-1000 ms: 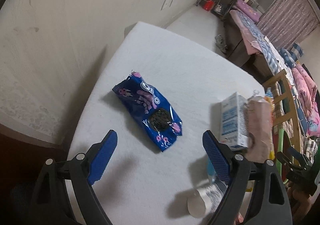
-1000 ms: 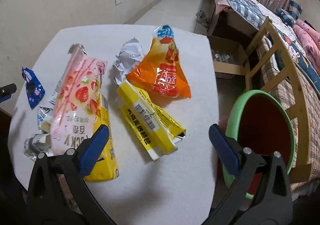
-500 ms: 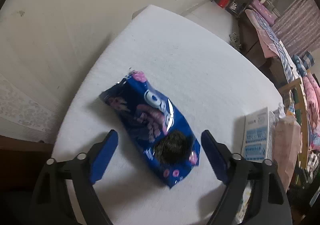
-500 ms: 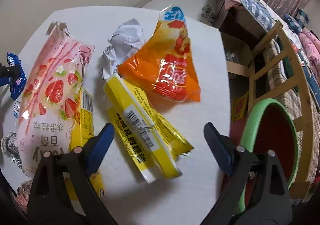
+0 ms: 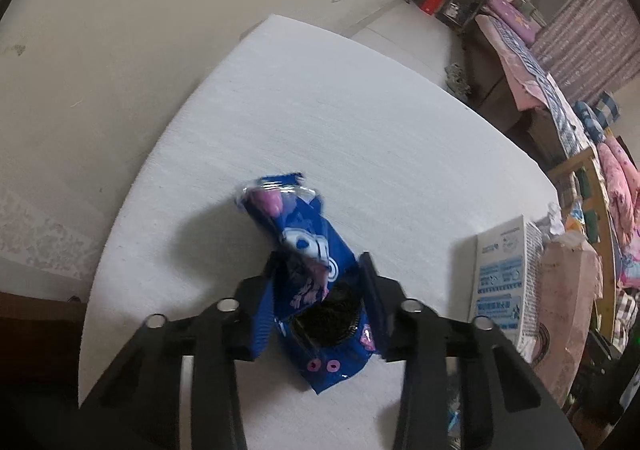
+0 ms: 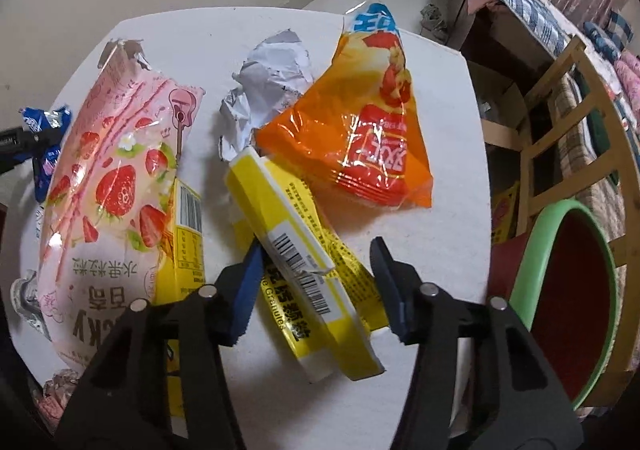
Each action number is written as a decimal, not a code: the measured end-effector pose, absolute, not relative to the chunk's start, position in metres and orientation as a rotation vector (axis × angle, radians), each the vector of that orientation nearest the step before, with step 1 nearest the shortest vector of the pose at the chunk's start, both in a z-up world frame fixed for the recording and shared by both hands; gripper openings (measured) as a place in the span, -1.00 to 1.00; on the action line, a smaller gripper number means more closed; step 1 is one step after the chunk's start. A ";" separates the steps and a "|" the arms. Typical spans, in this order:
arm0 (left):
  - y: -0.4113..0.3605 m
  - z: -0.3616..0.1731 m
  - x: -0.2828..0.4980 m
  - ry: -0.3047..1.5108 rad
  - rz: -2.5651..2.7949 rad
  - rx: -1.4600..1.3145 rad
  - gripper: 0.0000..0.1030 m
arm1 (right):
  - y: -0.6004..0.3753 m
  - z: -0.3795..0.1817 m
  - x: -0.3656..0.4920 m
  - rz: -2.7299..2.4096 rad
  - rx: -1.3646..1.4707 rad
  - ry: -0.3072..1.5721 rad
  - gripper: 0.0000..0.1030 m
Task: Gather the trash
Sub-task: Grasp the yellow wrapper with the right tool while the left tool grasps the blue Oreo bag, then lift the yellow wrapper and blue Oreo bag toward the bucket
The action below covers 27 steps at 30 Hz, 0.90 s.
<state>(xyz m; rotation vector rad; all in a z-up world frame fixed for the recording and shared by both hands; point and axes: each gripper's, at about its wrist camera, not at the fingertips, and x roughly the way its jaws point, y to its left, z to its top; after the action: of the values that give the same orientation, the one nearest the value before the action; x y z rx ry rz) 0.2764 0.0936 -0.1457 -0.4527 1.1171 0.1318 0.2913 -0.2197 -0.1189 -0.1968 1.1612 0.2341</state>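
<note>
**Over the white table, both grippers closing on wrappers**

On the white table (image 5: 320,122), the left gripper (image 5: 320,290) is closing, its pads pinching the crumpled blue cookie wrapper (image 5: 308,246). The right gripper (image 6: 316,274) is closing around the yellow box (image 6: 296,250); its left pad touches it, the right stands apart. Beyond lie an orange snack bag (image 6: 360,130) and a pink strawberry bag (image 6: 112,178); a green-rimmed bin (image 6: 560,290) sits beside the table.

Blue cookie wrapper (image 5: 316,282) stands crumpled on the white table; yellow box (image 6: 304,270) lies flat among wrappers.
</note>
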 end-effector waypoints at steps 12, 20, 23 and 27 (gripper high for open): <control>0.080 -0.127 0.248 1.099 0.082 -0.376 -0.57 | -0.231 -0.101 0.274 0.271 -0.115 1.157 -0.44; 0.073 -0.095 0.225 1.051 0.073 -0.287 -0.57 | -0.226 -0.077 0.247 0.288 -0.107 1.105 -0.45; 0.065 -0.083 0.215 1.036 0.060 -0.250 -0.57 | -0.226 -0.067 0.238 0.292 -0.098 1.084 -0.46; 0.051 -0.064 0.204 1.011 0.034 -0.217 -0.57 | -0.228 -0.053 0.226 0.286 -0.071 1.044 -0.47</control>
<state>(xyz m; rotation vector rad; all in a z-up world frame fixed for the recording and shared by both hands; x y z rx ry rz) 0.2041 0.0511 -0.0635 -0.2169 1.0113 0.0343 0.2265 -0.2281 -0.0527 -0.0707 1.0441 0.2857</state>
